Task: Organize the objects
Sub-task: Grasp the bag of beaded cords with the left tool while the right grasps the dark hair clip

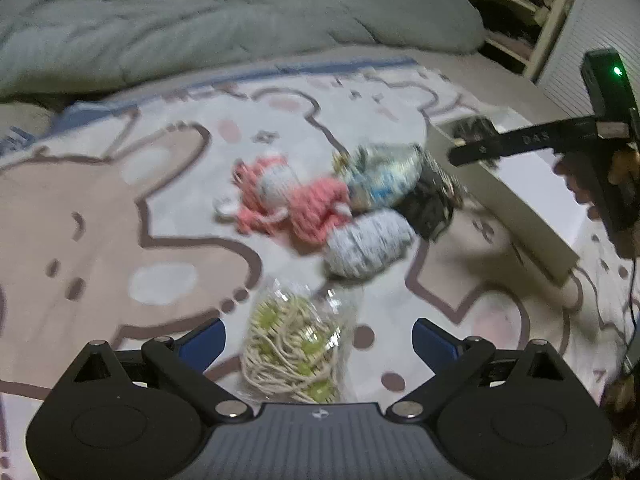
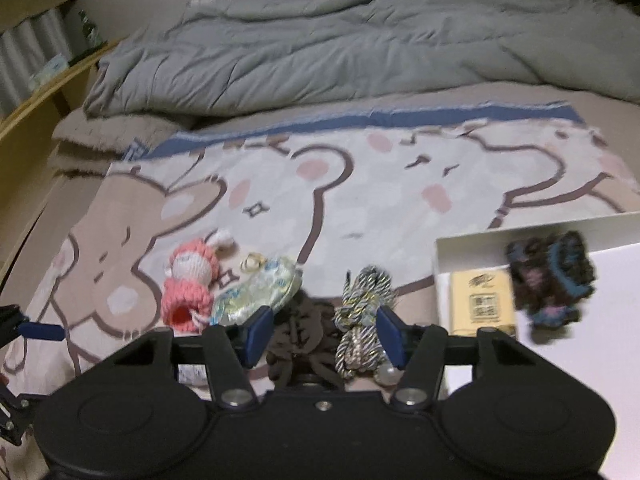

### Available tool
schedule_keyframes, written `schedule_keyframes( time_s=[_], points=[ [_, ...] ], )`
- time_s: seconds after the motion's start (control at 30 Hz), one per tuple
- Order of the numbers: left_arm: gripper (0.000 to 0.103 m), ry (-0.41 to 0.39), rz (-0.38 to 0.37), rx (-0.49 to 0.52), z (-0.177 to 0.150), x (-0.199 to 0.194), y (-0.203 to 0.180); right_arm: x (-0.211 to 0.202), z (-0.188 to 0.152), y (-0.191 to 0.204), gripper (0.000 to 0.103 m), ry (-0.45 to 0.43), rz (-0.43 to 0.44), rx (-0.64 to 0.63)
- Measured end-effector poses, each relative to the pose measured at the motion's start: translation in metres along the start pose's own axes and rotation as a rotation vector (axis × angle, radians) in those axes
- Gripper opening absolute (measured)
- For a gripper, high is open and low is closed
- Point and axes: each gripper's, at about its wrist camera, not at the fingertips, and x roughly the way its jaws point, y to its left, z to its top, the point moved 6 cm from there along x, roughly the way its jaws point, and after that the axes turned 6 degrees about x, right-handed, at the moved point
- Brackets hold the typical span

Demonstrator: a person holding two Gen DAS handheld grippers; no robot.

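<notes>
A shallow white cardboard box lies open on the right side of a cartoon-bear printed blanket spread over a bed. Inside the box, near its far left corner, rests a pale yellow rectangular packet with dark printed characters. Just right of it is a dark fuzzy knitted piece in brown, blue and pink; it is blurred, and whether it rests on the box floor cannot be told.

The other loose items sit on the blanket left of the box. A pink and white knitted doll lies beside a pale blue-green embroidered silk pouch. Closer to the right gripper are a dark brown knitted bundle and a twisted silver, gold and navy cord. The right gripper's blue pads stand partly apart, with the brown bundle and the cord lying in the gap; the right pad is close against the cord, but no firm clamp shows.

In the left wrist view, the left gripper hangs with its jaws spread wide, gripping nothing. Between and below its pads lies a clear plastic bag of cream string with green beads, resting on the blanket. A white-grey yarn ball lies beyond it. A grey quilt is heaped at the far end of the bed.
</notes>
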Motion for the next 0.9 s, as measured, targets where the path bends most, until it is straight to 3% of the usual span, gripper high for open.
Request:
schedule_keyframes(
  time_s=[0.13, 0.3, 0.43, 0.63, 0.77, 0.9],
  points=[
    [0.099, 0.078, 0.006, 0.013, -0.010, 0.022, 0.002, 0.013, -0.012, 0.008, 0.059, 0.020, 0.026, -0.075],
    [0.098, 0.113, -0.008, -0.024, -0.014, 0.036, 0.007, 0.025, -0.018, 0.016, 0.065, 0.011, 0.022, -0.152],
    [0.088, 0.177, -0.027, -0.075, -0.016, 0.040, 0.006, 0.036, -0.018, 0.020, 0.066, 0.016, 0.007, -0.192],
    [0.086, 0.208, -0.094, -0.114, -0.021, 0.037, -0.004, 0.048, -0.021, 0.024, 0.062, 0.030, -0.037, -0.222],
    [0.087, 0.216, -0.039, -0.124, -0.020, 0.041, -0.008, 0.050, -0.022, 0.028, 0.045, 0.041, -0.026, -0.236],
    [0.087, 0.213, 0.007, -0.191, -0.012, 0.048, -0.004, 0.042, -0.024, 0.034, 0.045, 0.057, -0.021, -0.250]
  ],
)
